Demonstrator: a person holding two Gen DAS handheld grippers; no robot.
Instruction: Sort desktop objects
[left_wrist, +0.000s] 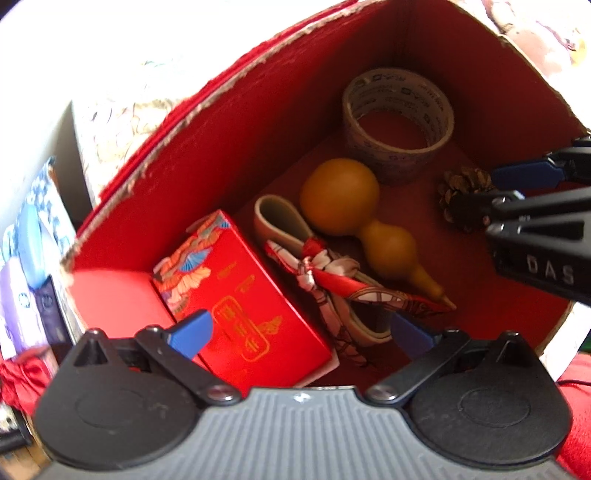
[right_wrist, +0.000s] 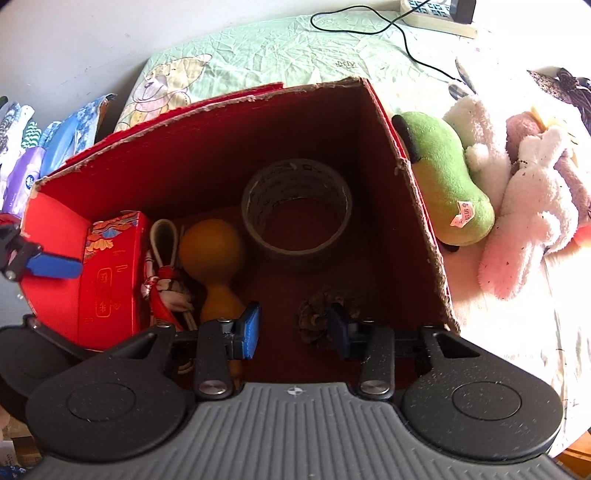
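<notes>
Brown dry pinecone (right_wrist: 325, 317) on the near-right floor of the red cardboard box (right_wrist: 413, 192), right gripper (right_wrist: 293, 328) jaws apart, straddling it. Likely light, brittle scales; pinch across its body. Left gripper (left_wrist: 299, 332) jaws apart, empty.

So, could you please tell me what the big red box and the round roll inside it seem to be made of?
The big red box looks like cardboard with a matte red facing: its torn rim shows brown fibre. The round roll seems to be glossy printed packing tape, layered around a hollow core.
</notes>
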